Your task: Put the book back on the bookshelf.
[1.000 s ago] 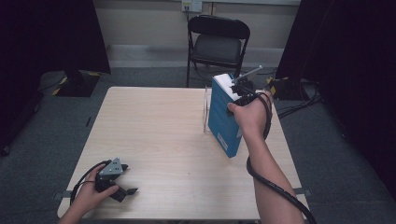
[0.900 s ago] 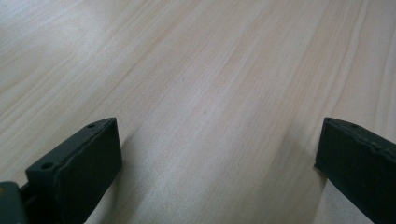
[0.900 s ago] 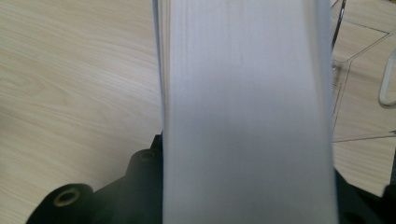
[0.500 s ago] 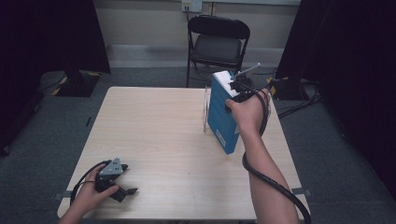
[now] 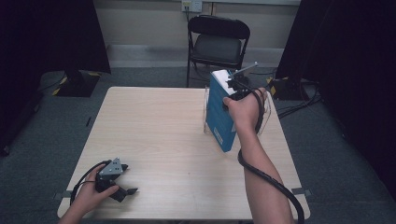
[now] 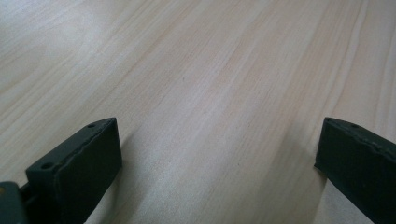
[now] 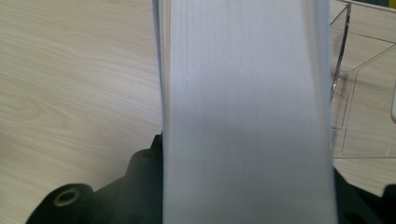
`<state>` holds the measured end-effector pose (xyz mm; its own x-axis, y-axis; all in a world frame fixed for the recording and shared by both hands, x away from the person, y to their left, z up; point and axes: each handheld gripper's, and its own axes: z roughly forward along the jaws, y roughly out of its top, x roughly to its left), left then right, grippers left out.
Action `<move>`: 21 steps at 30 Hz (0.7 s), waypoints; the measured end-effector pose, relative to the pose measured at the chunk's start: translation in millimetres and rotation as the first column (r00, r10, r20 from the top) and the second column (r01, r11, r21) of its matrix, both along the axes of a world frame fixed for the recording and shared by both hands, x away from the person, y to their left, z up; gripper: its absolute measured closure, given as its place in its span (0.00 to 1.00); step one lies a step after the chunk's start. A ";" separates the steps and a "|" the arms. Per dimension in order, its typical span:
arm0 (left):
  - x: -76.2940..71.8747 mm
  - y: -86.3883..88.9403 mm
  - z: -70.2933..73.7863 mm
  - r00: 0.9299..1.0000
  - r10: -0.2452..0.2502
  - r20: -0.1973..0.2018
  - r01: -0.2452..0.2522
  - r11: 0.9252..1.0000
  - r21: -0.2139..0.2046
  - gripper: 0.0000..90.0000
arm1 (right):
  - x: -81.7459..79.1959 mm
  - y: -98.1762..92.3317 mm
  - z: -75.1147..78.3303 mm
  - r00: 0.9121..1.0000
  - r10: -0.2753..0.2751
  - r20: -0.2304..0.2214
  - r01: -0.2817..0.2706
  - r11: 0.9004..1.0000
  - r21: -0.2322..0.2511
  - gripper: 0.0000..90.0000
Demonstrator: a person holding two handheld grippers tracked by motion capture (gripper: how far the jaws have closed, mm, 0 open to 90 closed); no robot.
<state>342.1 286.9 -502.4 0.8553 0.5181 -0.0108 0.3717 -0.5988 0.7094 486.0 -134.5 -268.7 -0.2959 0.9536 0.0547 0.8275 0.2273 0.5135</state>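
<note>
Thick blue book [image 5: 218, 112], white page edges, held tilted, apparently entering the clear acrylic holder [image 5: 266, 112].

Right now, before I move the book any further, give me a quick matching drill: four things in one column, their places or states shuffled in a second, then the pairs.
Things:
1. blue book
2. left tongs
3. clear plastic stand
4. black folding chair

Places or states:
A. on the floor beyond the table's far edge
B. open, resting low at the table's near left corner
C. gripped by the right tongs, tilted above the table
D. standing on the table at its right side, just behind the book

Pairs: 1-C, 2-B, 3-D, 4-A
</note>
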 end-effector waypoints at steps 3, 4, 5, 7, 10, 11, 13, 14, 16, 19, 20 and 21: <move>0.0 0.0 0.1 1.000 0.001 0.001 -0.001 1.000 0.001 0.00 | 1.5 0.8 -0.3 1.000 0.000 0.011 0.000 1.000 -0.001 0.69; 0.0 0.0 0.0 1.000 0.001 0.001 -0.001 1.000 0.001 0.00 | 2.0 1.7 -0.3 1.000 -0.002 0.012 0.002 1.000 -0.003 0.69; 0.0 0.1 0.1 1.000 0.001 0.001 -0.001 1.000 0.001 0.00 | 2.3 2.7 -0.1 1.000 -0.007 0.015 0.007 1.000 -0.008 0.69; 0.0 0.1 0.0 1.000 0.000 0.001 0.000 1.000 0.001 0.00 | 3.6 3.0 0.3 1.000 -0.005 0.018 0.005 1.000 -0.013 0.69; 0.0 0.1 0.1 1.000 0.001 0.001 -0.001 1.000 0.001 0.00 | 5.5 2.8 1.7 1.000 -0.009 0.019 0.009 1.000 -0.014 0.69; 0.0 0.1 0.1 1.000 0.000 0.001 0.000 1.000 0.002 0.00 | 5.6 3.3 1.9 1.000 -0.015 0.017 0.015 1.000 -0.011 0.69; 0.0 0.1 0.1 1.000 0.000 0.001 0.000 1.000 0.002 0.00 | 6.4 3.8 2.0 1.000 -0.019 0.017 0.019 1.000 -0.012 0.69; 0.0 0.1 0.1 1.000 0.000 0.001 0.000 1.000 0.001 0.00 | 6.9 4.1 1.7 1.000 -0.016 0.019 0.017 1.000 -0.015 0.69; 0.0 0.1 0.1 1.000 0.000 0.001 0.000 1.000 0.001 0.00 | 8.1 5.6 0.5 0.999 -0.009 0.034 0.009 1.000 -0.023 0.69; 0.0 0.1 0.1 1.000 0.000 0.001 0.000 1.000 0.001 0.00 | 9.6 6.2 -0.5 0.999 -0.017 0.035 0.018 1.000 -0.019 0.69; 0.0 0.1 0.1 1.000 0.000 0.001 0.000 1.000 0.001 0.00 | 10.2 6.3 -0.5 0.999 -0.023 0.031 0.023 1.000 -0.010 0.69; 0.0 0.1 0.1 1.000 0.000 0.001 0.000 1.000 0.001 0.00 | 10.8 6.8 -0.3 0.999 -0.025 0.027 0.025 1.000 -0.008 0.69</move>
